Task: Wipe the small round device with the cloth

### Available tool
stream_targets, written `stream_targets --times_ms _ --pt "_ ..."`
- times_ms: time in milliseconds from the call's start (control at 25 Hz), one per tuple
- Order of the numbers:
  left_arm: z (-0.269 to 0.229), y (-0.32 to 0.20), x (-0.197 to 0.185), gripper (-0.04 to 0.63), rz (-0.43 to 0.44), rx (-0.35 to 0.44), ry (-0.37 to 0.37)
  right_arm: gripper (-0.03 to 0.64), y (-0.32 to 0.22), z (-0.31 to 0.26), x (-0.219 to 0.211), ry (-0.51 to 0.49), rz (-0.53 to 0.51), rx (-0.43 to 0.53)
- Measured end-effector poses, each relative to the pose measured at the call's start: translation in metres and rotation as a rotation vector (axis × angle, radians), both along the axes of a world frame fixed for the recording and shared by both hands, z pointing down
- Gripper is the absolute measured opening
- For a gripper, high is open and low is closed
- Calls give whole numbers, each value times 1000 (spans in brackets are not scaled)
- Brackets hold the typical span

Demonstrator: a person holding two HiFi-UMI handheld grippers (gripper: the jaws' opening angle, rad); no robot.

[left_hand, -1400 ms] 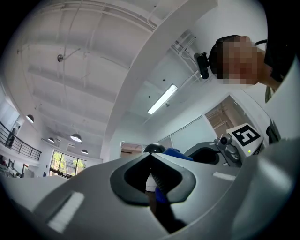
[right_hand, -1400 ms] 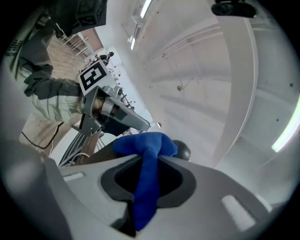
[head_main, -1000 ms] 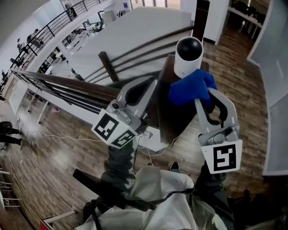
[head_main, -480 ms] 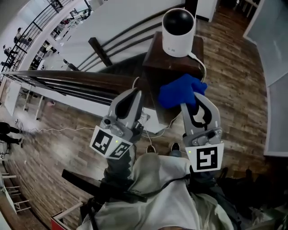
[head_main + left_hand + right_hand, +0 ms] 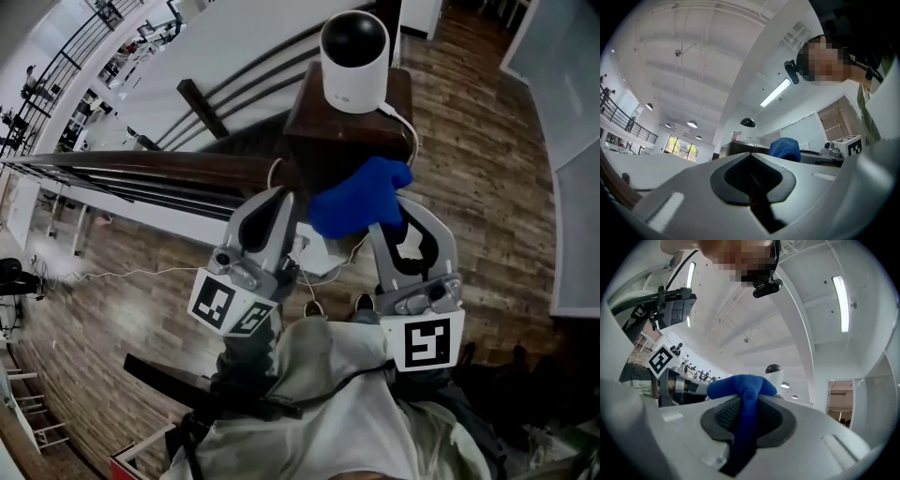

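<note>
Head view. Upright on dark wooden post [image 5: 314, 141] top: small round device [image 5: 354, 61], white body, black dome. Clamped in right gripper [image 5: 382, 225]: blue cloth [image 5: 354, 199], bunched past tips, on near side of device, short of it, not touching. Shut on nothing: left gripper [image 5: 279, 202], just left of cloth. Right gripper view: device straight ahead past cloth, slightly right. Closer on right side; probably needs forward reach to lay cloth on dome. Beware white cable [image 5: 410, 131] at post's right edge.
</note>
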State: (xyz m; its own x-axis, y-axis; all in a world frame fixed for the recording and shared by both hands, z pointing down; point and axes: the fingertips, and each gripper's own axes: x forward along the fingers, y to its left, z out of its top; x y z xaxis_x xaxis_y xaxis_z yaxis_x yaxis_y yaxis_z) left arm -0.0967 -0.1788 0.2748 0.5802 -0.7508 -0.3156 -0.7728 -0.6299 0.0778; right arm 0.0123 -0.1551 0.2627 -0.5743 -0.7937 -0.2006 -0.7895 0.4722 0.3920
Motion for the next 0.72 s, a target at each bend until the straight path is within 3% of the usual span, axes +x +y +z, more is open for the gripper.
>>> stream_targets --times_ms 720 --pt "-1 4 2 3 9 -14 18 72 10 -8 -1 -2 10 16"
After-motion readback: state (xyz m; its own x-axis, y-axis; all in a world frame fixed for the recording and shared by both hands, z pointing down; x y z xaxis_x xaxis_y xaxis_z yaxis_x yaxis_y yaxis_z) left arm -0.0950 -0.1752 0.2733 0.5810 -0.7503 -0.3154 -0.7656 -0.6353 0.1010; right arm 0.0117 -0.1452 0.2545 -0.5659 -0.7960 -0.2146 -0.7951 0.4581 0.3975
